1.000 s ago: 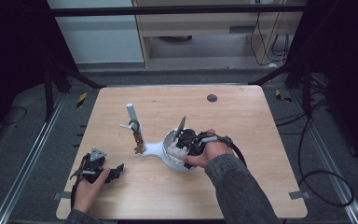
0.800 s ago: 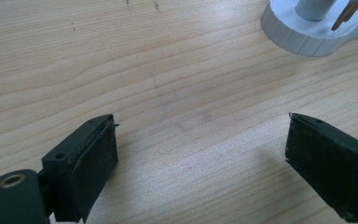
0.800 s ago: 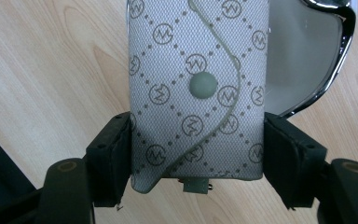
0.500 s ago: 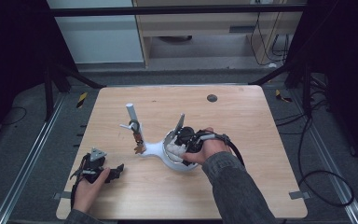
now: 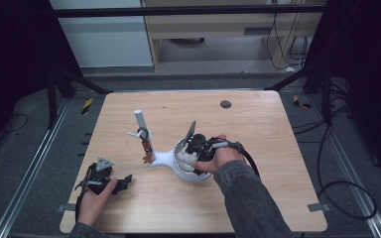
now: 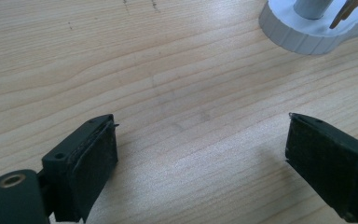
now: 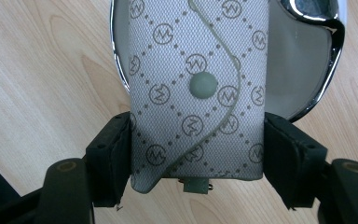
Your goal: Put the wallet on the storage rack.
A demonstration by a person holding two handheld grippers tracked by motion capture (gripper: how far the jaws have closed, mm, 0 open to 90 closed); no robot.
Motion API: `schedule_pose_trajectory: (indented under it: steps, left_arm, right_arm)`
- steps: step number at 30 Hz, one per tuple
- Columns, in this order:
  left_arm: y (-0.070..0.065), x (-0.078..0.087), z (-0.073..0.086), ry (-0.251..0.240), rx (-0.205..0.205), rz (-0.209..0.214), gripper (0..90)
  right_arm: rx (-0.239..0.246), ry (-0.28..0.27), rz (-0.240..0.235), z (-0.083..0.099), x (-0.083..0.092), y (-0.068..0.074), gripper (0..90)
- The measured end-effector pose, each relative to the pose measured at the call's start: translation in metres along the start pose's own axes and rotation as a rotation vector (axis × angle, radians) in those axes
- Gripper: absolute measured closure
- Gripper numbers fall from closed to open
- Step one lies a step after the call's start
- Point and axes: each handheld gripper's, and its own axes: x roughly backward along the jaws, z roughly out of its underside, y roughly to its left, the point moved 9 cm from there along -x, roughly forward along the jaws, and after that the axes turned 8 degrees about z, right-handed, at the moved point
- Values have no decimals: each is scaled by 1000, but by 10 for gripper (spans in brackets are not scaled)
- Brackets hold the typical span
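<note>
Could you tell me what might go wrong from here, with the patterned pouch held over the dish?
1. The right tongs pinch the grey patterned pouch near its lower end, so it could pivot or slip.
2. It hangs partly over the shiny dish; a careless release might drop it across the rim.
3. The white stand with its upright post sits close by and could be knocked.

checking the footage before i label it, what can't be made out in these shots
- Pouch: its top is cut off by the right gripper view's upper edge.
- Tray: the pouch covers most of it in that view; whether they touch is unclear.
- Stand: the brown things hanging on it are too small to identify from the high view.
- Right gripper: the hand hides its jaws in the high view.
</note>
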Motion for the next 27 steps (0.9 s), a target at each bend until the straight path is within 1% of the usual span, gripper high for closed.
schedule_pose_trajectory:
  steps: [11,24,27]
  left_arm:
    - [-1,-1,0,1,-3,3,86]
    - [-2,-2,1,12,-12,10,86]
    - [-3,-2,1,13,-14,10,86]
  right_arm:
    - [-3,-9,0,-3,-4,-1,310]
    - [-14,1,1,-6,-9,-3,309]
    - [-9,-2,1,-7,-11,-4,310]
